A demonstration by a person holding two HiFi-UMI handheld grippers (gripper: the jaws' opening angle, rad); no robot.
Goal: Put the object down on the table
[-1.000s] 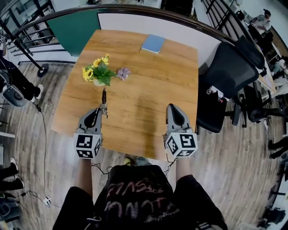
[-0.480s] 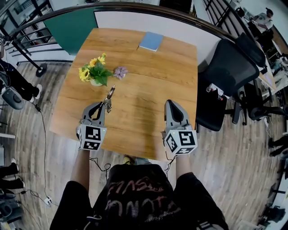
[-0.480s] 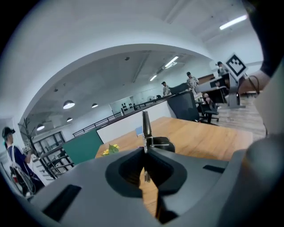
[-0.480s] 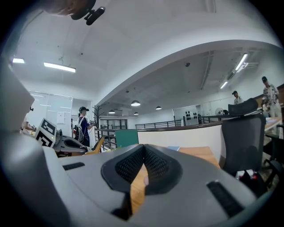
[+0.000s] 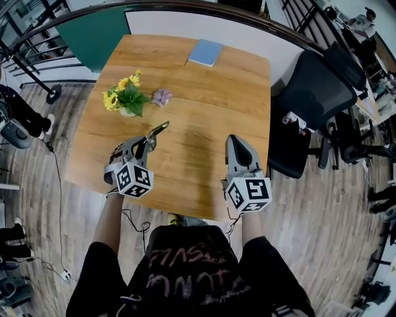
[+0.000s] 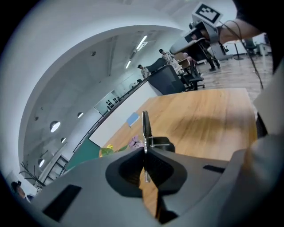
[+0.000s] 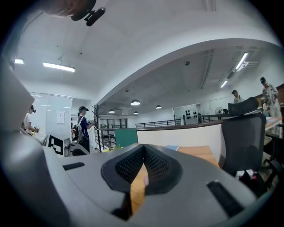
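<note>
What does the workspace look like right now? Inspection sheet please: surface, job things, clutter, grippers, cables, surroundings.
Surface: wooden table, bare in the middle.
Job's things: slim metal object, clamped in the left gripper, not yet laid down.
Clutter: pot of yellow flowers, purple flower beside it, blue notebook at the far edge.
Grippers: left gripper shut on the slim metal object; right gripper shut, nothing between its jaws.
Cables: floor cable left of the table; thin wires below the near edge.
Surroundings: black office chair right of the table; curved railing behind.
</note>
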